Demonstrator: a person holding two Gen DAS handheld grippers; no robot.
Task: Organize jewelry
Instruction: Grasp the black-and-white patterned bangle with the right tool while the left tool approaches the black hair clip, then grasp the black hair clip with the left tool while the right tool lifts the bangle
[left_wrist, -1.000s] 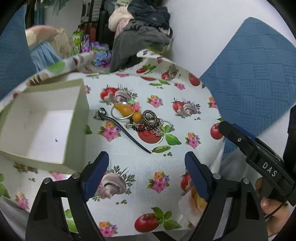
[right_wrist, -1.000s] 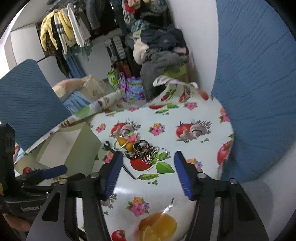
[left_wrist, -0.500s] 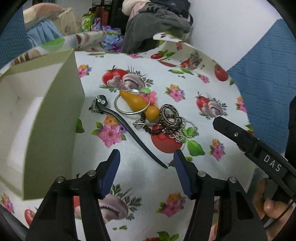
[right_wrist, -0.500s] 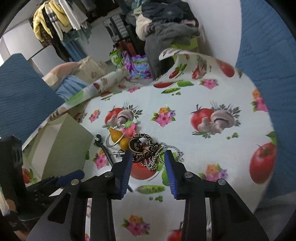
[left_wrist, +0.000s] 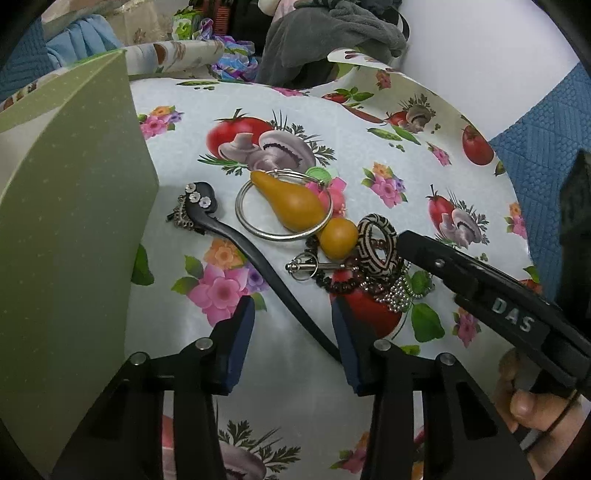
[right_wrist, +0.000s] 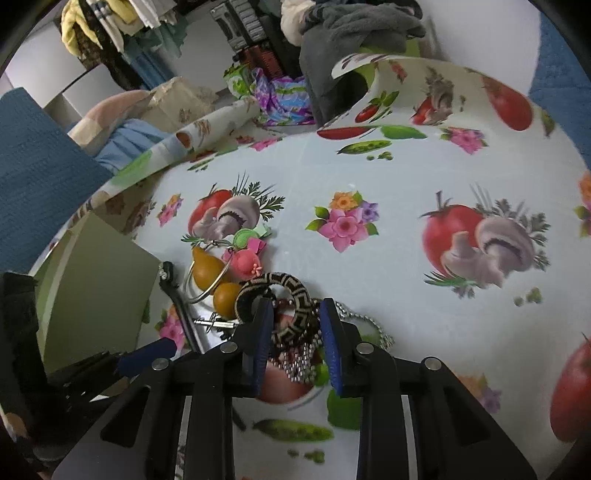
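A tablecloth (left_wrist: 325, 122) printed with tomatoes and mushrooms fills the left wrist view. The left gripper (left_wrist: 291, 321) stands open astride a black hair stick (left_wrist: 258, 266), a green box (left_wrist: 70, 240) at its left.

In the right wrist view, the right gripper (right_wrist: 293, 321) is parted around a woven bangle (right_wrist: 291, 295) and a bead chain (right_wrist: 299, 362), seemingly not clamped.

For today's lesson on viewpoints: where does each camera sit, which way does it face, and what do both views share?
Left wrist: on the left gripper, low over the table, facing the black hair stick beside the green box; its open fingers and the person's right hand show.
Right wrist: on the right gripper, facing the patterned bangle between its fingers.
Shared: bangle, hair stick, box, yellow pear pendant.
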